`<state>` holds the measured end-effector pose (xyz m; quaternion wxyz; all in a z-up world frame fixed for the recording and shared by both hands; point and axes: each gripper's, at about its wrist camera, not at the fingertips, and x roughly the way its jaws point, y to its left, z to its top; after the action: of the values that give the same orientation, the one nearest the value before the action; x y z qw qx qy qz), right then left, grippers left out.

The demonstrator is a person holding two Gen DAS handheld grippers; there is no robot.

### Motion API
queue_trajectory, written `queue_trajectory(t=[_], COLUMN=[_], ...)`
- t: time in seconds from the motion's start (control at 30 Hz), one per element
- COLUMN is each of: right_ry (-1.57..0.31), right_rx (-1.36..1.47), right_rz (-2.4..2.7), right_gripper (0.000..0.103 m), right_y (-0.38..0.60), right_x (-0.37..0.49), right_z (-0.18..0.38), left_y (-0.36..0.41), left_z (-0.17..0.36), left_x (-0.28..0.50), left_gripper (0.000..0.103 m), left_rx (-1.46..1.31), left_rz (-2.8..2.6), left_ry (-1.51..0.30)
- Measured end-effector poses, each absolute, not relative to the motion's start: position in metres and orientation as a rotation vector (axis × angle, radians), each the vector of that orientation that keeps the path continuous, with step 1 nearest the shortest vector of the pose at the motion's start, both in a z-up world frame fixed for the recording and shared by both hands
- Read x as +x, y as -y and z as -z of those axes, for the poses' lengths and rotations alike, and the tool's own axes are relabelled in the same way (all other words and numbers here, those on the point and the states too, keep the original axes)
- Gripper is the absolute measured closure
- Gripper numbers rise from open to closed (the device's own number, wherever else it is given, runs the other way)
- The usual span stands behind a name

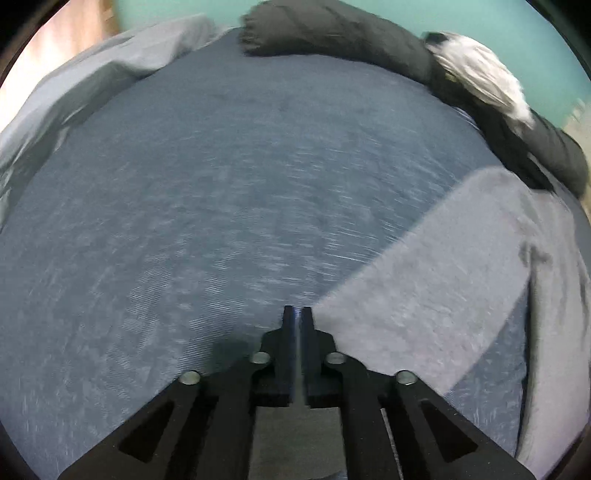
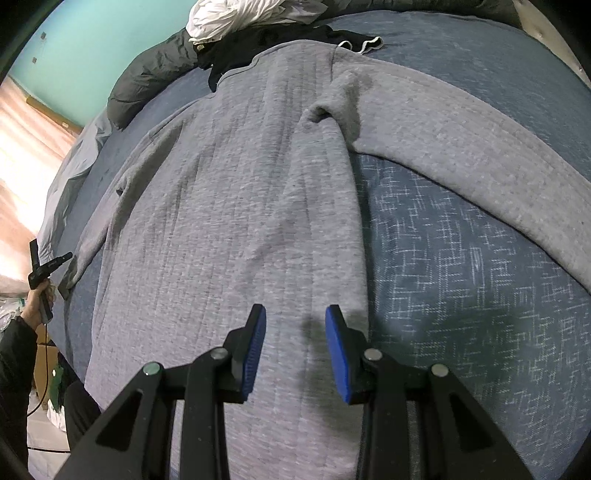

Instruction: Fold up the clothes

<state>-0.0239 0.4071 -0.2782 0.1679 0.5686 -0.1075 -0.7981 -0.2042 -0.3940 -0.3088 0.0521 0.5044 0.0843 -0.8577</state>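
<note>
A grey sweatshirt (image 2: 221,203) lies spread flat on the blue bed cover (image 2: 461,277), one sleeve (image 2: 461,147) stretched out to the right. My right gripper (image 2: 295,314) hangs open just above the body's lower part, near its right edge, its blue pads clear of the cloth. In the left wrist view the other sleeve (image 1: 424,277) runs in from the right and ends at my left gripper (image 1: 297,310). Its jaws are almost together, with a thin pale strip of the cuff between the pads. The left gripper (image 2: 48,266) also shows at the far left, in a person's hand (image 2: 37,302).
A dark padded jacket (image 1: 332,33) and a crumpled white garment (image 1: 480,74) lie along the bed's far edge. A pale grey sheet (image 1: 92,81) is bunched at the far left. Black clothing with white trim (image 2: 362,42) sits beyond the sweatshirt. Blue cover (image 1: 221,184) stretches ahead of the left gripper.
</note>
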Motion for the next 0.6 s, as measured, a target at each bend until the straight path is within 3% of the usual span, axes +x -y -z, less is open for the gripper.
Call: queue_trajectory(t=[0.03, 0.07, 0.3, 0.33, 0.4, 0.43, 0.47, 0.6], right_ry=[0.306, 0.306, 0.308, 0.306, 0.303, 0.301, 0.302, 0.303], right_rx=[1.617, 1.616, 1.619, 1.619, 1.619, 1.619, 1.618, 1.617], right_rz=[2.269, 2.268, 2.253, 2.253, 2.255, 2.258, 2.259, 2.258], right_gripper=[0.07, 0.07, 0.07, 0.07, 0.07, 0.07, 0.07, 0.07], right_y=[-0.406, -0.405, -0.401, -0.401, -0.401, -0.401, -0.401, -0.4], right_x=[-0.024, -0.024, -0.021, -0.021, -0.022, -0.022, -0.022, -0.022], right_z=[0.278, 0.279, 0.28, 0.279, 0.278, 0.278, 0.277, 0.277], left_y=[0.398, 0.399, 0.398, 0.397, 0.395, 0.394, 0.392, 0.399], left_z=[0.308, 0.308, 0.328, 0.329, 0.33, 0.331, 0.33, 0.313], left_x=[-0.204, -0.204, -0.204, -0.203, -0.203, -0.204, -0.206, -0.205], left_gripper=[0.066, 0.052, 0.051, 0.052, 0.072, 0.09, 0.095, 0.097], left_rx=[1.529, 1.529, 1.647, 1.652, 1.673, 1.684, 1.693, 1.634], left_rz=[2.6, 2.593, 2.577, 2.587, 2.59, 2.59, 2.592, 2.6], left_ry=[-0.265, -0.253, -0.25, -0.258, -0.255, -0.24, -0.226, -0.195])
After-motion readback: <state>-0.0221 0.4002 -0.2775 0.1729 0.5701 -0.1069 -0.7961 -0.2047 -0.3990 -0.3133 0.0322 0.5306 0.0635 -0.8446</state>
